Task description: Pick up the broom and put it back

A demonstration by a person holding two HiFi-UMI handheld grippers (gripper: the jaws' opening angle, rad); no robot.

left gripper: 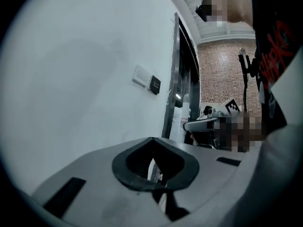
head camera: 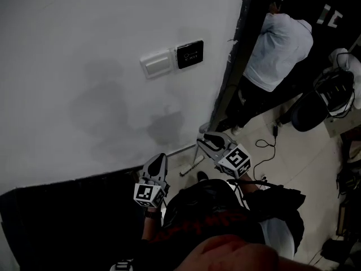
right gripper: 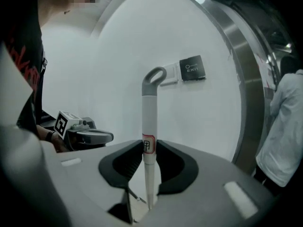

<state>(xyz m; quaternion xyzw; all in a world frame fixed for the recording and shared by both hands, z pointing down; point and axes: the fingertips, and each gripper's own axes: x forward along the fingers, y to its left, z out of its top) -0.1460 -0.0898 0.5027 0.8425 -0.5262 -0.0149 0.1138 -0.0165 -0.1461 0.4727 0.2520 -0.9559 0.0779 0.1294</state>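
Two grippers face the white wall [head camera: 84, 38], and only one has a load. The right gripper [right gripper: 149, 145] has its jaws closed on the broom [right gripper: 149, 112], with the dark pads pressing the pale handle from both sides at a small label. The handle stands nearly upright between them, and its grey hanging loop [right gripper: 154, 77] rises clear above the jaws. Gripping well below the loop probably leaves that end free, so it can be leaned or hooked wherever the broom belongs. The upright hold likely also keeps the long handle from swinging into the wall. The brush end is not clearly visible in any view.

The left gripper [head camera: 157, 158] is beside it and a little lower, with its jaws together and nothing between them. It appears to be kept out of the way and not helping. A white switch plate [head camera: 156, 64] and a black exit panel [head camera: 190, 54] sit on the wall above the grippers. A person in a white shirt [head camera: 279, 49] bends over beyond the dark door frame [head camera: 234, 66], well apart from the broom. The pickup seems done; putting it back is the step not yet done.
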